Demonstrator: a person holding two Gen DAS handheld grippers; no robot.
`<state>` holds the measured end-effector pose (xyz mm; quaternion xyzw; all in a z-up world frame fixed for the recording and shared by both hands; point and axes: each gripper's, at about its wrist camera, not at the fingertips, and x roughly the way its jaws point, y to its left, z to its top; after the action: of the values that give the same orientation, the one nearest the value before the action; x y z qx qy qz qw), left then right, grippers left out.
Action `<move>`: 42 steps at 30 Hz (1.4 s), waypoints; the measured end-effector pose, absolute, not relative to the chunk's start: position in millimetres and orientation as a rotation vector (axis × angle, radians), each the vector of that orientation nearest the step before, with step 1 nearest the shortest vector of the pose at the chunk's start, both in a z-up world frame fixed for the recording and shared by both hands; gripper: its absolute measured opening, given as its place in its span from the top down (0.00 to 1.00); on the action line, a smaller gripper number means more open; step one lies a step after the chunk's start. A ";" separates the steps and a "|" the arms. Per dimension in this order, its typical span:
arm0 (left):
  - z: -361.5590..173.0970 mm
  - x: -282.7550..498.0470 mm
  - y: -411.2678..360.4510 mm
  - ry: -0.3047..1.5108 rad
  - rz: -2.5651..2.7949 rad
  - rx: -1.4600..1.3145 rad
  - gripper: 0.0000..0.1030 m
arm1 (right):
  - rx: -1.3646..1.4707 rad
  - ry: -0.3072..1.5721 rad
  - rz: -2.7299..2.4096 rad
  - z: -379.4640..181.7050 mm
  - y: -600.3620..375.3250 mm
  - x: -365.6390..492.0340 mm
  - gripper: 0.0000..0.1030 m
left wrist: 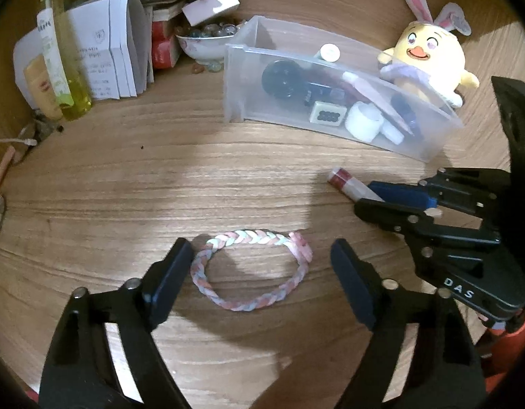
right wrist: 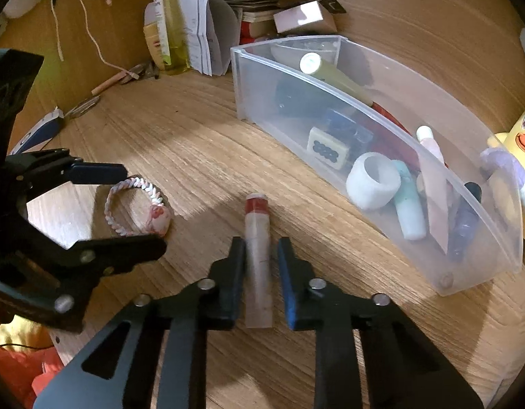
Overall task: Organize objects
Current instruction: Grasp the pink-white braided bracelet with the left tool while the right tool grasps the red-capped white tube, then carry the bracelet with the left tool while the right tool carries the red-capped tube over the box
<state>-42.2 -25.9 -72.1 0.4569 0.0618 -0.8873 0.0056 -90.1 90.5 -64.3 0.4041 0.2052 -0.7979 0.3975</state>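
We see one braided bracelet (left wrist: 250,269) flat on the wooden table (left wrist: 126,177), between the spread fingers of our left gripper (left wrist: 259,279), unpinched. Our right gripper (right wrist: 259,279) is clamped on one red-capped tube (right wrist: 258,255) lying beside one clear bin (right wrist: 500,238). One white ring (right wrist: 373,180) and one tile (right wrist: 327,150) lie inside it.
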 end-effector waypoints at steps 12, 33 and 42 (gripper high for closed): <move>-70.5 -45.8 -24.3 0.186 -2.778 1.381 0.85 | 1.001 0.520 -2.009 -66.3 89.1 -85.4 0.86; -18.3 -40.3 -27.5 0.345 -2.894 1.210 0.88 | 0.875 0.378 -2.098 -18.8 110.1 -82.2 0.86; 6.4 -53.3 -18.7 0.321 -2.948 1.120 0.88 | 0.814 0.315 -2.150 4.7 124.6 -87.2 0.86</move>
<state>-53.3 -18.7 6.4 0.3532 0.1013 -0.9300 -0.0141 -87.2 124.6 4.7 0.3218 0.1246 -0.8495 0.3991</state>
